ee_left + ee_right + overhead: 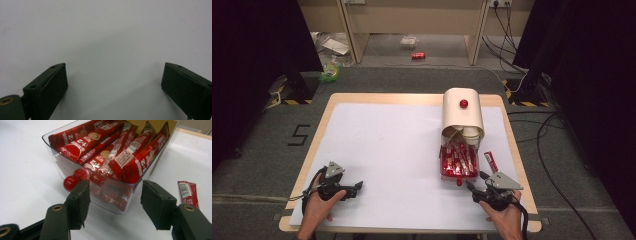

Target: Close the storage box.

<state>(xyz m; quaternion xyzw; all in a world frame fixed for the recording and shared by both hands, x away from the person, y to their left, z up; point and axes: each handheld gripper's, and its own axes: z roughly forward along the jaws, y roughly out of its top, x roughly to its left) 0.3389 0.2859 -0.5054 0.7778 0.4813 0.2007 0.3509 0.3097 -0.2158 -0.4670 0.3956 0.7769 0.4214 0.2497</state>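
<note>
A cream box [462,112] with a red knob on top stands at the table's far right. A clear drawer [457,160] is pulled out of it toward me, packed with several red sachets [105,147]. The drawer's clear front wall [110,192] carries a red ball knob [70,183]. One loose red sachet [490,161] lies on the mat to the right of the drawer [189,192]. My right gripper [476,180] is open just short of the drawer front [115,187], pads touching nothing. My left gripper [357,187] rests open at the near left over bare mat [113,67].
A white mat [377,145] covers the wooden table. On the floor beyond lie a red can [418,55], plastic litter at the back left and cables at the right [542,140]. Dark stands flank the table's far corners.
</note>
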